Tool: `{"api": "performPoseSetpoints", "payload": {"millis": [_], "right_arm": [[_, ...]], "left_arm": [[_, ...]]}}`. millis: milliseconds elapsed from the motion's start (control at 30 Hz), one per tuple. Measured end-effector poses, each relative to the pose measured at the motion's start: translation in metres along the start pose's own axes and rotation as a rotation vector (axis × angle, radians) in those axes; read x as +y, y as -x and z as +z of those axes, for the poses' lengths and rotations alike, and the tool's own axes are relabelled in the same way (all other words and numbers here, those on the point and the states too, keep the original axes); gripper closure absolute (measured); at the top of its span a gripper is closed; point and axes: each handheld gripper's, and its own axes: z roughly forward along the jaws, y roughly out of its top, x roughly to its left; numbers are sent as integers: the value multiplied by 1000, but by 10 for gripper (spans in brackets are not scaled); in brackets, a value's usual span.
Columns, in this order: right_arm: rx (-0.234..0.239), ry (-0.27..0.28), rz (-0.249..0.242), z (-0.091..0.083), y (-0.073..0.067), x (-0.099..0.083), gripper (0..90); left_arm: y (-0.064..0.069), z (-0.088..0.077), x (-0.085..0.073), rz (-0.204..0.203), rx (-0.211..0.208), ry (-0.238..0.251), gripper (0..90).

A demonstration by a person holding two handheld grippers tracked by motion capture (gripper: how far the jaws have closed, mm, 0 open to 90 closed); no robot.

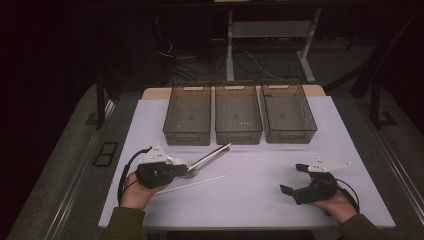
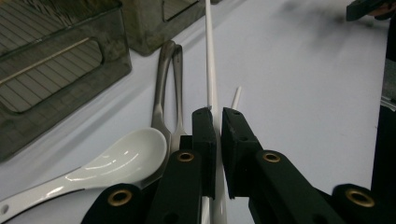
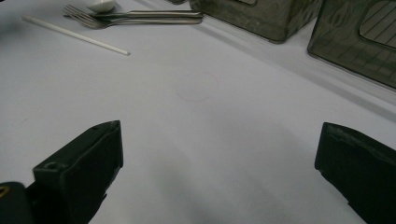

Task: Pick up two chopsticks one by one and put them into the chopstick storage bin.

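- The left gripper (image 1: 186, 169) sits at the lower left of the high view, its fingers (image 2: 205, 140) pinching a thin white chopstick (image 2: 210, 70).
- In the left gripper view the held chopstick runs from between the two black pads straight up to the top edge of the frame.
- A second white chopstick (image 1: 192, 185) lies flat on the white worktop (image 1: 260, 200), just below the left gripper in the high view; its tip shows just right of the held one in the left gripper view.
- A white ceramic spoon (image 2: 116, 158) lies at the lower left of the left gripper view, touching two metal forks (image 2: 166, 93) whose handles point toward the upper frame.
- Three dark see-through bins (image 1: 238, 112) stand side by side across the upper middle of the high view.
- The right gripper (image 1: 292, 179) rests at the lower right of the high view, its fingers (image 3: 79, 172) spread wide with bare worktop between them, well apart from the cutlery.
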Motion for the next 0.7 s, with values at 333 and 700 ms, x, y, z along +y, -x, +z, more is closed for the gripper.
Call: {"api": "performPoseSetpoints", "payload": {"millis": [333,700], "right_arm": [[4,2,-2,0,0,0,10],[8,7,-3,-1,0,1,10]], "left_arm": [[-7,1,12,-24,57,20,835],[-21,5,28,-41,110,44,835]]}}
